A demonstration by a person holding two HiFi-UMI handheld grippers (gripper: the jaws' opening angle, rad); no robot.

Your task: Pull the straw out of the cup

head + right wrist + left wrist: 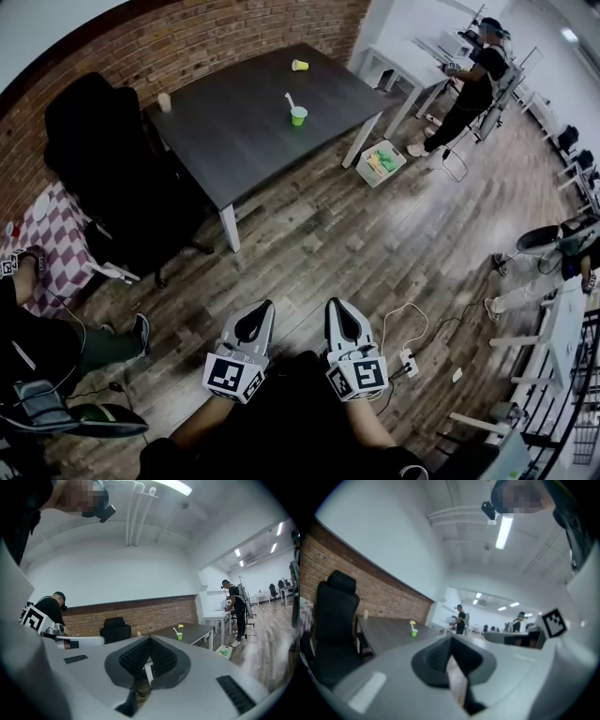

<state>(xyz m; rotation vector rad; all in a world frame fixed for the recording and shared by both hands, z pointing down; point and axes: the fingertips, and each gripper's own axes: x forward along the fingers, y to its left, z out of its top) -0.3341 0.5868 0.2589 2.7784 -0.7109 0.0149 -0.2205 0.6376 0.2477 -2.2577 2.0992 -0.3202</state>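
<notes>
Stretching across the head view is a wood-plank floor, with a brick wall along its far edge. A dark counter on white legs stands against that wall, and a black office chair sits at its left end. A person in dark clothes stands well off to the right at a white desk. On the floor beside the counter's right leg is a white bin with green and yellow things in it.

Low in the head view, the left claw and the right claw are held side by side above the floor, both pointing toward the counter and well apart from it. In each gripper view the two jaws meet at the tips with nothing between them, so both claws are closed and empty.

On the counter, a green cup stands upright near the middle of the right half. A yellow cup lies near the far edge, and a small pale cup stands at the far left corner. The straw is in the green cup, leaning up and to the left.
</notes>
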